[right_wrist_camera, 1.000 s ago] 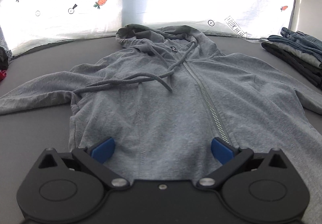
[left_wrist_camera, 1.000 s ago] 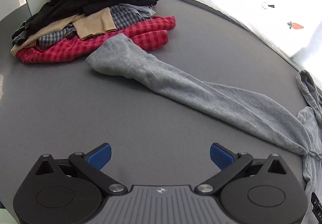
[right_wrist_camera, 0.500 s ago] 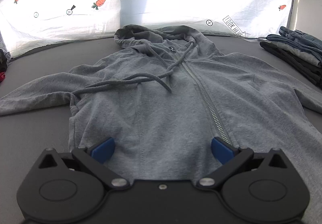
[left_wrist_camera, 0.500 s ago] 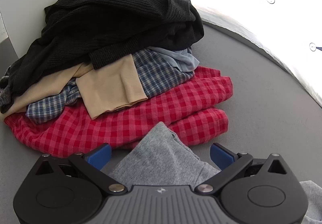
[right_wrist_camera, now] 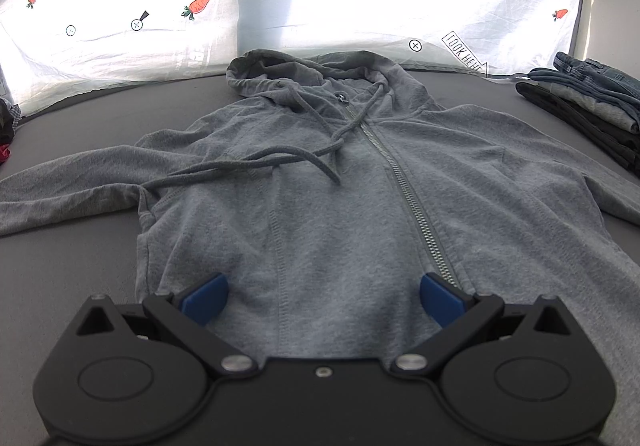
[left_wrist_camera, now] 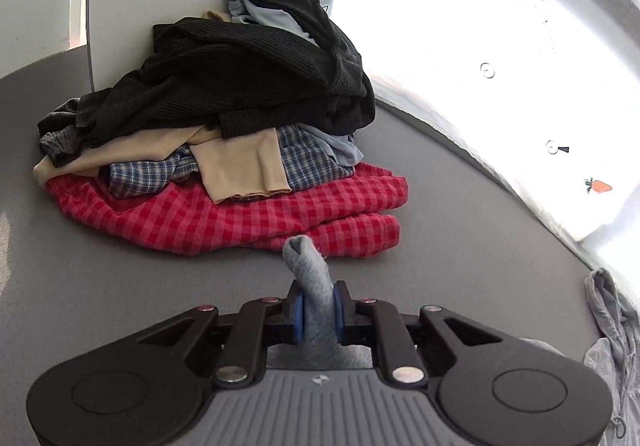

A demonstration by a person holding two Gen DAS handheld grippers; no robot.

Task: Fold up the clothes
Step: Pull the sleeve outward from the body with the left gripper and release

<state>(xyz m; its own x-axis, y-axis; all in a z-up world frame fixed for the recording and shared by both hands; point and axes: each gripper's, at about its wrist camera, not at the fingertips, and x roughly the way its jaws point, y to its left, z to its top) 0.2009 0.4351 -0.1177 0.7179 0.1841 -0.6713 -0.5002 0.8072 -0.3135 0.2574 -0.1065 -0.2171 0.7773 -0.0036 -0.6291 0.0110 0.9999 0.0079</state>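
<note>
L tongs [left_wrist_camera: 318, 312] clamped on 1 hoodie [right_wrist_camera: 320, 205] sleeve cuff [left_wrist_camera: 306, 266]; R tongs [right_wrist_camera: 320, 298] apart.

Left claw [left_wrist_camera: 318, 312] black, grey ribbed housing, blue pads, silver screws

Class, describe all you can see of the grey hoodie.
The grey hoodie lies flat, front up, on the dark grey surface: soft heathered knit, zip closed, hood towards the curtain, drawstrings trailing across the chest, sleeves spread sideways. The left claw is shut on one sleeve's cuff. The right claw hangs open over the hem.
</note>
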